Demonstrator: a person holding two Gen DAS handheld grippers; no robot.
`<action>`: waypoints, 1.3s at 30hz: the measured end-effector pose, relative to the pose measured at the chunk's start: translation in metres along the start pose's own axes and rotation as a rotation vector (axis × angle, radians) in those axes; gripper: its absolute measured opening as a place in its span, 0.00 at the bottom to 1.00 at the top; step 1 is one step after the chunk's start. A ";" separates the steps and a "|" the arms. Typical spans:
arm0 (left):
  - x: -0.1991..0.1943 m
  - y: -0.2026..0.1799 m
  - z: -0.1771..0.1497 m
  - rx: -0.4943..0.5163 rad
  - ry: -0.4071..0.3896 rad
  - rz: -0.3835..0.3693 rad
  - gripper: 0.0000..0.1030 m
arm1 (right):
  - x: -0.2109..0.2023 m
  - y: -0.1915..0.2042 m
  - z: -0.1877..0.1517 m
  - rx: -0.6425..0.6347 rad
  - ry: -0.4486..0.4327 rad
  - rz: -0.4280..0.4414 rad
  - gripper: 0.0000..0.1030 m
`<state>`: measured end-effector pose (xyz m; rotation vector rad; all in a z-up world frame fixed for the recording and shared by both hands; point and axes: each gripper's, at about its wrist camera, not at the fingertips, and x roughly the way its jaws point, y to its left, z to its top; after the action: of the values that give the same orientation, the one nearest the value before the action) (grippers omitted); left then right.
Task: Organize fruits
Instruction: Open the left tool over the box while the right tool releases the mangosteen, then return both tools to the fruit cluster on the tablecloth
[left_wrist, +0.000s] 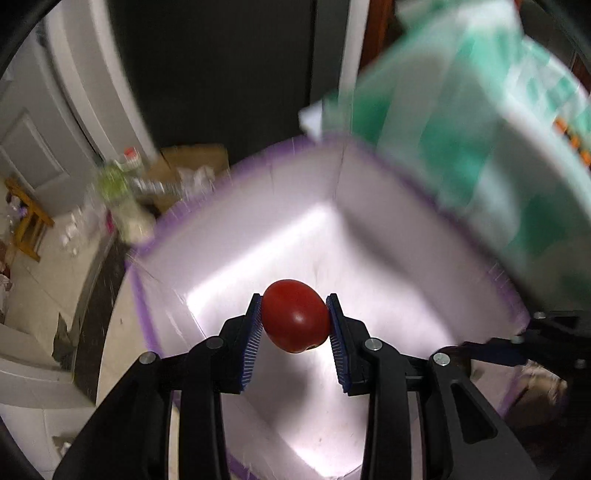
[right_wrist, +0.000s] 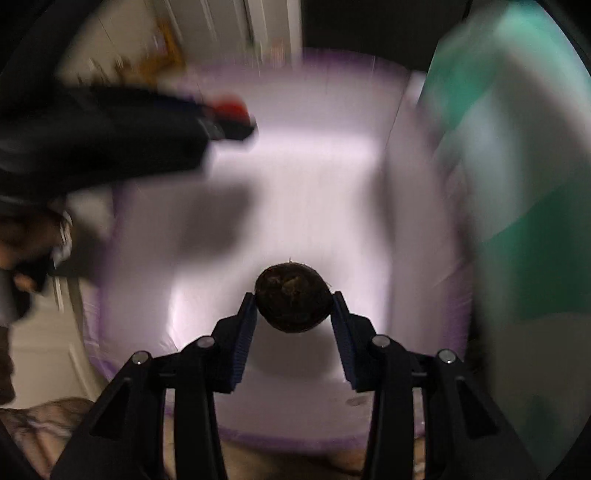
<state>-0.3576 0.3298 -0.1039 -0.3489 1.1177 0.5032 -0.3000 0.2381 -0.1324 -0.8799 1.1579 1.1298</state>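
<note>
My left gripper (left_wrist: 295, 320) is shut on a red tomato (left_wrist: 295, 319) and holds it above the inside of a white box with purple edging (left_wrist: 251, 236). My right gripper (right_wrist: 294, 302) is shut on a dark brown round fruit (right_wrist: 293, 301) and holds it above the same box (right_wrist: 314, 177). In the right wrist view the left gripper (right_wrist: 236, 122) shows blurred at the upper left over the box, with the red tomato (right_wrist: 231, 109) at its tip. The box floor under both fruits is bare.
A green and white plastic bag (left_wrist: 480, 147) hangs over the box's right side and also shows in the right wrist view (right_wrist: 517, 166). Bottles (left_wrist: 125, 192), a cardboard box (left_wrist: 195, 162) and a wooden stool (left_wrist: 26, 218) stand on the floor at left.
</note>
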 end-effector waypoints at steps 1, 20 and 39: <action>0.010 -0.002 0.000 0.020 0.035 0.006 0.31 | 0.013 -0.001 0.001 0.000 0.043 -0.011 0.40; 0.113 -0.027 0.008 0.134 0.458 0.014 0.33 | 0.066 -0.014 0.022 0.034 0.250 0.017 0.55; -0.179 -0.052 0.050 0.040 -0.584 0.093 0.89 | -0.201 -0.023 -0.052 -0.034 -0.547 -0.068 0.83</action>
<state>-0.3531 0.2742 0.0812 -0.1001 0.5768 0.6145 -0.2944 0.1417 0.0521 -0.5751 0.6554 1.2356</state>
